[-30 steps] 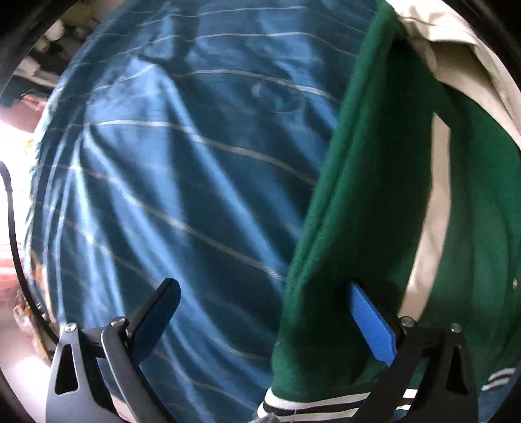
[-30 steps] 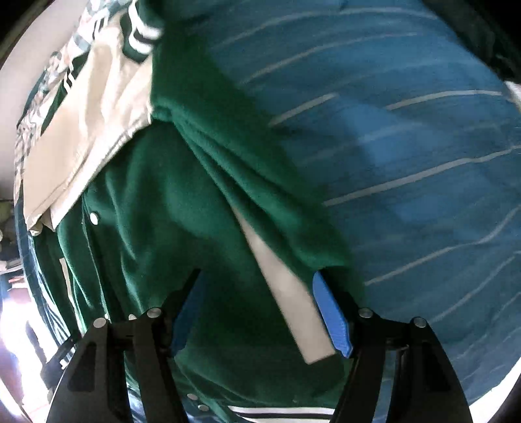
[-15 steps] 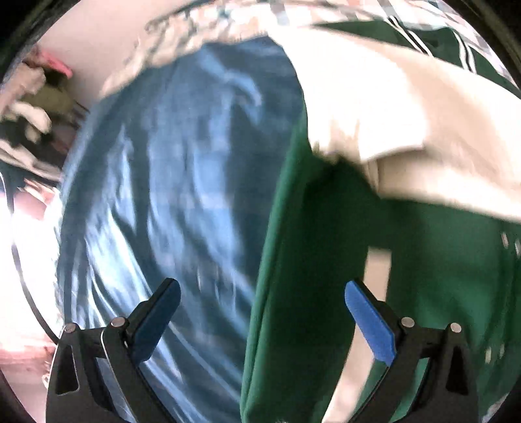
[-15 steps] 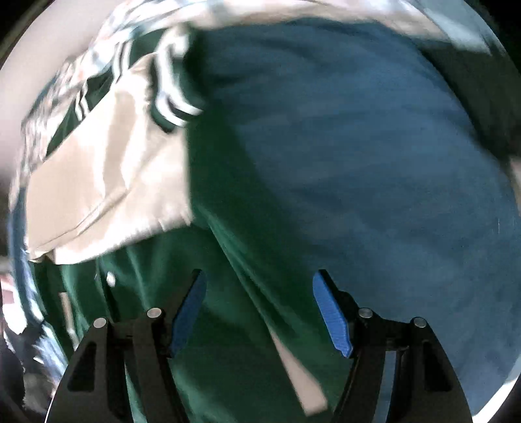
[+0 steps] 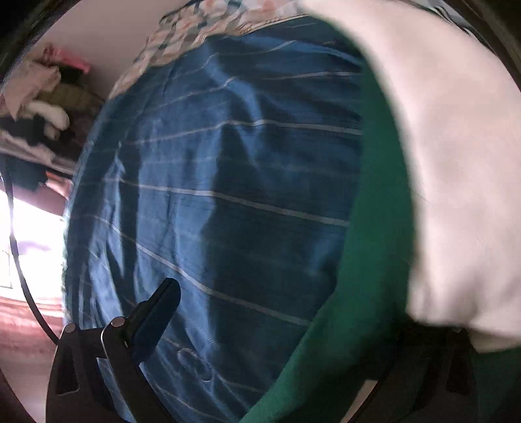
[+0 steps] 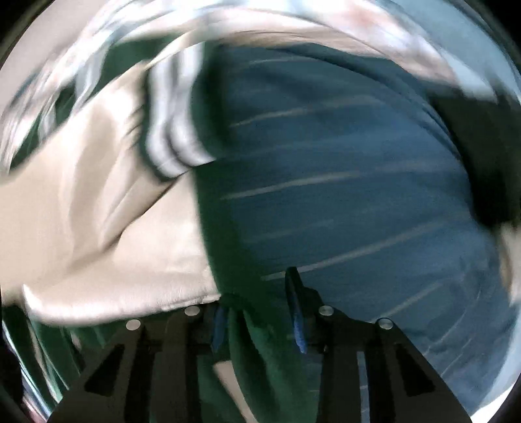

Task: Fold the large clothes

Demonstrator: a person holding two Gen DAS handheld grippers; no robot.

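The right wrist view is smeared by motion blur, so edges of cloth and the stripes of the bed cover are soft streaks and the far rim of the scene cannot be read. In the left wrist view the right-hand finger of the left hand-held gripper (image 5: pixel 286 328) is hidden behind the green jacket (image 5: pixel 368 293) and its cream sleeve (image 5: pixel 456 169); only the dark left-hand finger (image 5: pixel 156 315) stands clear over the blue striped bed cover (image 5: pixel 228 195). Its jaws stand wide apart, with the jacket's green edge lying between them near the hidden finger; whether that finger touches the cloth cannot be told.

The left wrist view alone shows a heap of clothes (image 5: pixel 35 97) at the far left, a patterned fabric (image 5: pixel 202 29) beyond the cover's far edge, and a thin black cable (image 5: pixel 22 279). The right wrist view alone shows the jacket's striped knit cuff (image 6: pixel 176 130) lying over the cream sleeve (image 6: pixel 97 227), beside the bed cover (image 6: pixel 358 195).

The right hand-held gripper (image 6: pixel 257 328) points down at the bed, and its jaws have just been closing: a fold of the green jacket (image 6: pixel 257 351) rises between the two blue pads (image 6: pixel 298 325), which stand narrow and pinch it. The jacket lies spread on the bed, to the left in this view.
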